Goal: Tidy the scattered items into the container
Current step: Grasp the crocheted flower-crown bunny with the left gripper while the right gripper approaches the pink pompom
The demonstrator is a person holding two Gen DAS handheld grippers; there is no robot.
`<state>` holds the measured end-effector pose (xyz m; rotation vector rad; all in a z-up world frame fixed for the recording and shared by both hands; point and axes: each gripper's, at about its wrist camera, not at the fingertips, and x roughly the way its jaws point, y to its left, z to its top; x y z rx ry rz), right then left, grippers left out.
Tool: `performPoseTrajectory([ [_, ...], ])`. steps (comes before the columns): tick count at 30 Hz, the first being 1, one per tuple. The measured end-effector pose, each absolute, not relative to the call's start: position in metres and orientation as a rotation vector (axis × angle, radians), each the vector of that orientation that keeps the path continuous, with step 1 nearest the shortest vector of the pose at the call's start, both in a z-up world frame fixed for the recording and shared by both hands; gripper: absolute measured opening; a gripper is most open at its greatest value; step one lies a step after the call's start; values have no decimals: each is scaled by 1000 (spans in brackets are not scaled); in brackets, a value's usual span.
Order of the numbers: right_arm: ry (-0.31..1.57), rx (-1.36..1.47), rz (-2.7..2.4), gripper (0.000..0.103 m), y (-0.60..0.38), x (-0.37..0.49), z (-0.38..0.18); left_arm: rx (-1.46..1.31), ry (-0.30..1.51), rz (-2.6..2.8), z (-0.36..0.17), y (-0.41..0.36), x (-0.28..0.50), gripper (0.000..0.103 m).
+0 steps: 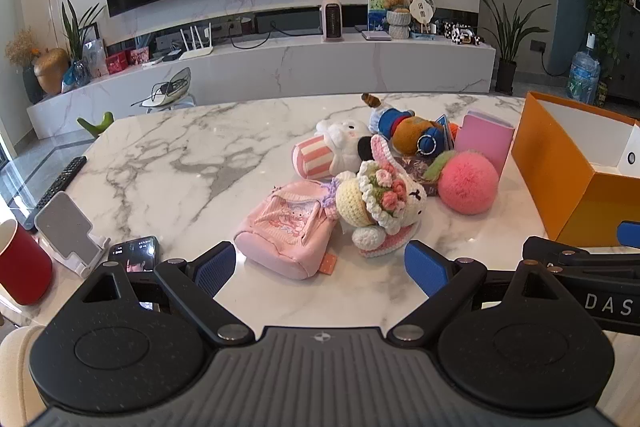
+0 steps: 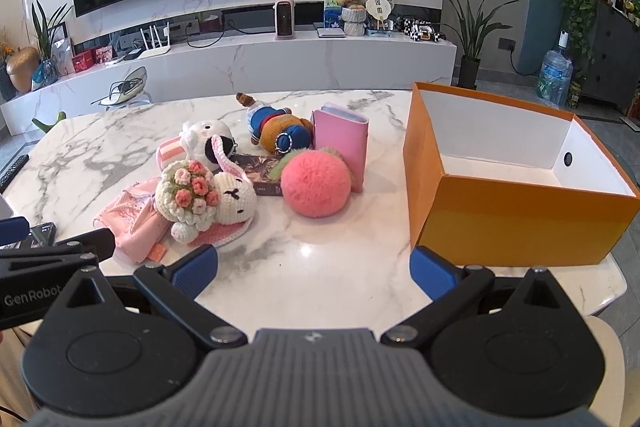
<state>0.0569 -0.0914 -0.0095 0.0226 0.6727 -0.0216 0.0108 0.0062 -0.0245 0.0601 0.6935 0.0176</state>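
A: What is sitting here, biggest first?

B: One marble table [image 2: 320,267] is carrying everything; one orange box [image 2: 512,223] is standing open on its right side, and nothing is showing inside it, though its near wall is hiding part of the floor; left of the box, seven loose items are lying in one cluster

A: Counting them off?

B: One fluffy pink ball [image 2: 316,183] is lying nearest the box; one pink backpack pouch [image 1: 284,227] is lying at the left edge of the pile; one crocheted rabbit [image 2: 212,199] is leaning on that pouch; one white plush [image 2: 204,139] with a striped pink part is lying behind it; one brown plush in blue clothes [image 2: 280,131] is lying at the back; one pink booklet [image 2: 340,143] is standing upright just beside the ball; one dark flat box [image 2: 260,175] is peeking out from under the rabbit and ball, mostly covered, so I cannot tell what it is

A: And the grippers?

B: Two; the left gripper [image 1: 320,267] and the right gripper [image 2: 314,271] are both hanging over bare table with jaws spread wide and nothing between them; each is cutting into the edge of the other's view

A: Anything else cut off?

B: One phone [image 1: 134,253] is lying half hidden behind the left gripper, and one red cup [image 1: 20,263] is being clipped by the frame edge
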Motion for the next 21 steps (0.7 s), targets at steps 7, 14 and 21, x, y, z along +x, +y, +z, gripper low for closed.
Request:
performPoseTrajectory([
  [7, 693, 18, -20, 103, -88, 68, -16, 55, 723, 23, -31, 8, 22, 103],
  [14, 702, 16, -18, 103, -86, 84, -25, 53, 740, 21, -42, 11, 39, 103],
  [21, 727, -14, 25, 97, -78, 110, -34, 37, 766, 11, -49, 17, 65, 97],
])
